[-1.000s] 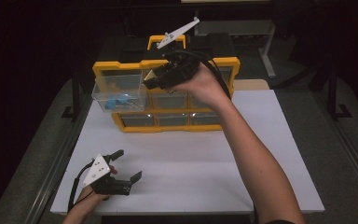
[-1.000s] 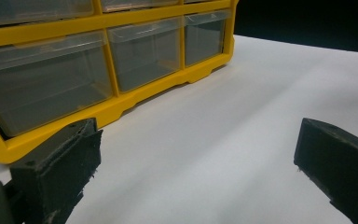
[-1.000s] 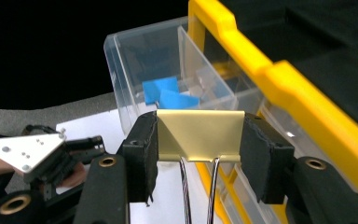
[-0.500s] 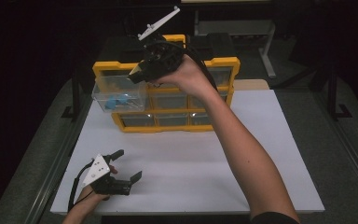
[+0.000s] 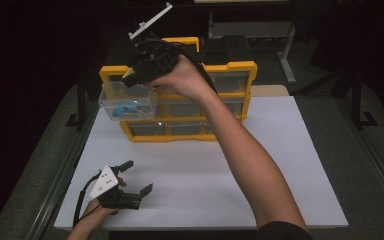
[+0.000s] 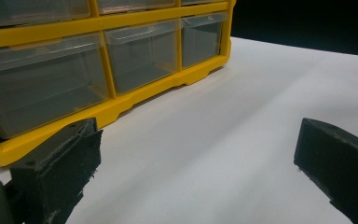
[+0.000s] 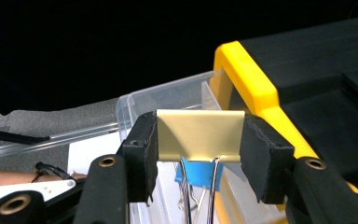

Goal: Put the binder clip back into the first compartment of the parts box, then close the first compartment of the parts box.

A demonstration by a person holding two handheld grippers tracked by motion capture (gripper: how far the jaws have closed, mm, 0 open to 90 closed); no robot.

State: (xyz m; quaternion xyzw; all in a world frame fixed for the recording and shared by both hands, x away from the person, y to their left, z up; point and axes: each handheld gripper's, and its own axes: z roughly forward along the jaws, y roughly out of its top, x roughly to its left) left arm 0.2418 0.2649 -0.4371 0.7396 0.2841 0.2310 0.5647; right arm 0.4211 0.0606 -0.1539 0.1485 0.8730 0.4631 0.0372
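Two grippers appear: the right gripper (image 7: pixel 198 154), upper centre of the high view, clamps a gold binder clip (image 7: pixel 198 135) above the pulled-out clear drawer (image 5: pixel 127 100) of the yellow organizer (image 5: pixel 230 67); the left gripper (image 5: pixel 137 177), lower left, rests wide open and empty on the white board (image 5: pixel 280 165).

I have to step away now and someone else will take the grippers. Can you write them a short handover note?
Right claw: shut on a gold binder clip, held above the pulled-out clear drawer at the upper left of the yellow organizer.
Left claw: open, holding nothing, low over the white table near its front left corner.
Done: clip picked up and brought over the drawer, which already holds a blue clip.
Left: probably drop the clip in and push the drawer shut.
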